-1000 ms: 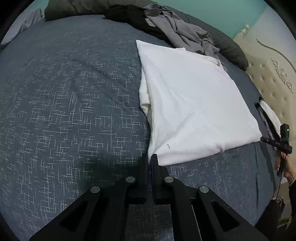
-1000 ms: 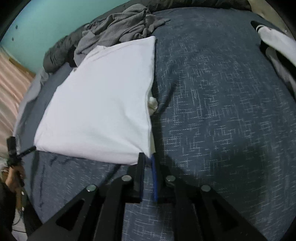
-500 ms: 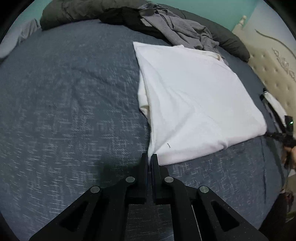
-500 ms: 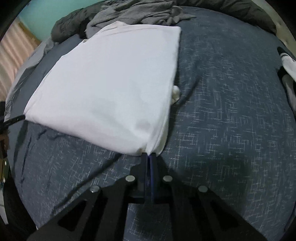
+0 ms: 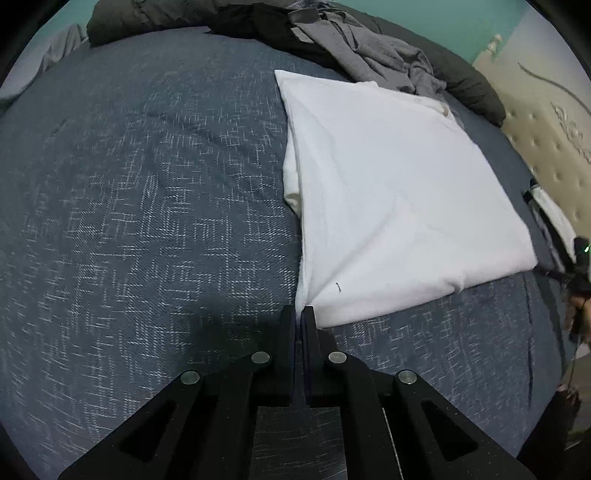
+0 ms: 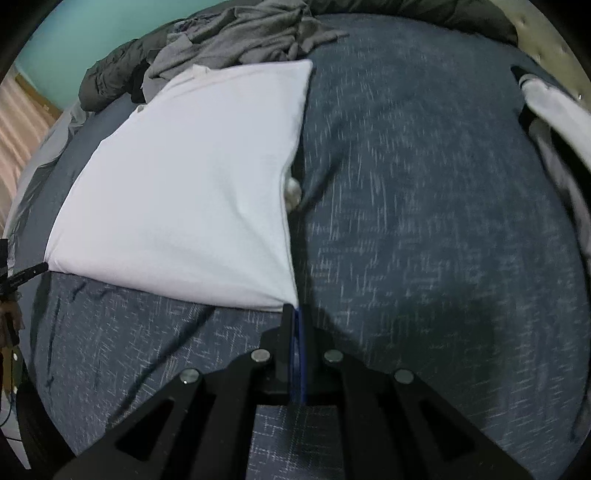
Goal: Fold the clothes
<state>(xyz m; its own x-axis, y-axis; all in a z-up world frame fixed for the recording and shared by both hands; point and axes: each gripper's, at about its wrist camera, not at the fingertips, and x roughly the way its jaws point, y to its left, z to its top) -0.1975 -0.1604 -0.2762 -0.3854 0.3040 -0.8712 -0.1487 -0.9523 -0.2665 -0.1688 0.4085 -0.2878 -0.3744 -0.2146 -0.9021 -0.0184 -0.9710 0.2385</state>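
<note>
**Two claws pinching the near corners of a folded white shirt on the bed**

A white shirt (image 5: 391,206), folded into a flat rectangle, is lying on a dark blue bedspread (image 5: 147,221) with a pale crosshatch pattern. One long edge is showing a bit of tucked-in fabric bulging out at the side. A tiny dark mark is sitting near the corner closest to the left wrist camera.

The left claw (image 5: 299,314) is sitting at that near corner, its jaws pressed together on the white fabric, which is running down into the narrow slit between them. The right claw (image 6: 294,312) is doing the same at the other near corner of the shirt (image 6: 192,184): its jaws are closed, with the tip of the corner caught between them and a blue strip showing along one inner face.

Beyond the far end of the shirt, a pile of grey clothes (image 5: 373,55) is lying crumpled, touching or overlapping the shirt's far edge, with dark bedding (image 5: 469,92) bunched behind it. Off to the side, a white and black garment (image 6: 554,110) is lying well apart from the shirt, near a cream tufted headboard (image 5: 546,147). A teal wall (image 6: 92,33) is rising behind the bed.
</note>
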